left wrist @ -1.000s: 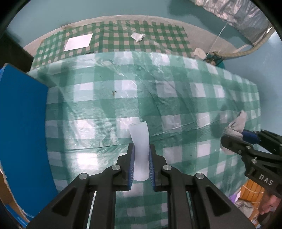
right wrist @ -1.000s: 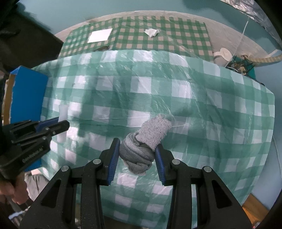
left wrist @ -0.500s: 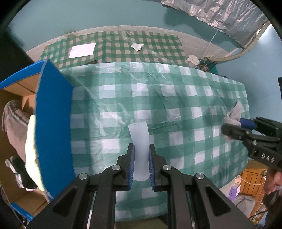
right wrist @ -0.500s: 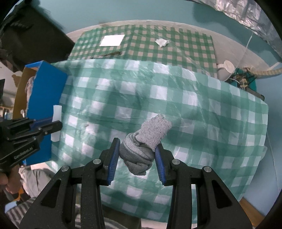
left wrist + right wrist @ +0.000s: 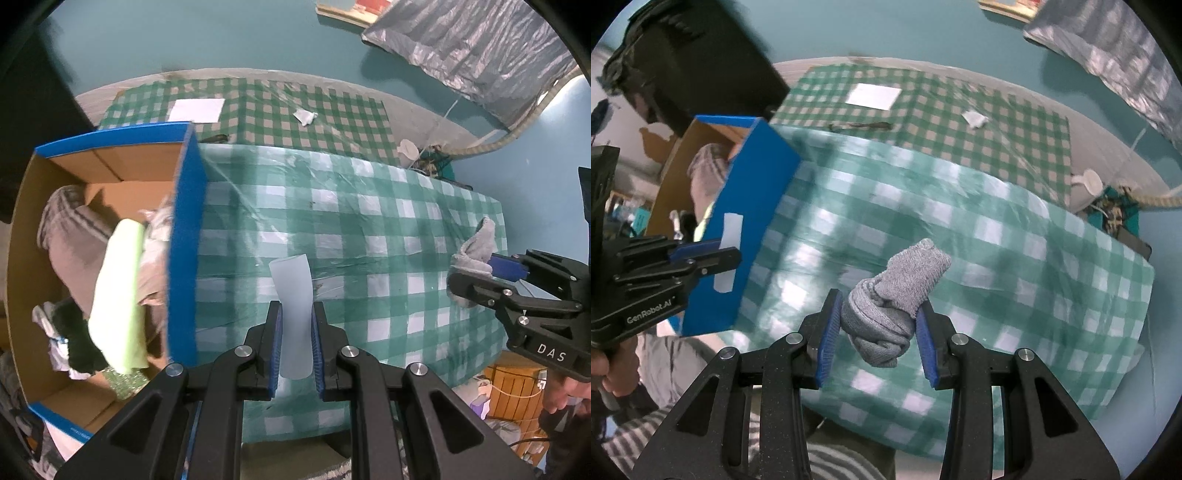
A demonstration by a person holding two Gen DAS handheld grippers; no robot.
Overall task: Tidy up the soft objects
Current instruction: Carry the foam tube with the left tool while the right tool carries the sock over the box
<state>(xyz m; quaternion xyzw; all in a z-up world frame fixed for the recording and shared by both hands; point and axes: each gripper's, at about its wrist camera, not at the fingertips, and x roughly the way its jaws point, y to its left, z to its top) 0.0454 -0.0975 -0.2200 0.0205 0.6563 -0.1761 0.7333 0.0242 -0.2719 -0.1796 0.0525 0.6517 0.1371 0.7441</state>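
Two soft items held clear above the desk draped in a green-and-white checked cloth under clear plastic (image 5: 369,229), presumably for carrying to the blue-sided cardboard box (image 5: 184,236) at its left edge

Left tool (image 5: 296,345) nearly closed, blue pads pinching the lower part of a pale white, slightly curved soft tube (image 5: 291,295); upper end of the tube standing free and leaning a little left, so gripped low, probably to let it drop cleanly on release

Right tool (image 5: 877,326) about half open, clamped on a knotted bundle of grey knitted sock (image 5: 894,295); bulk squeezed between the pads, one loose end poking up and to the right

Box already holding a folded lime-green cloth (image 5: 118,291), a brownish-grey striped garment (image 5: 70,236) and darker items; open top facing upward, near wall just left of the left tool

Both tools pointing forward over the desk at similar height, left one nearer the box, right one well apart toward the desk's right edge; next likely a leftward swing over the box rim, with snagging on the blue wall a possible risk
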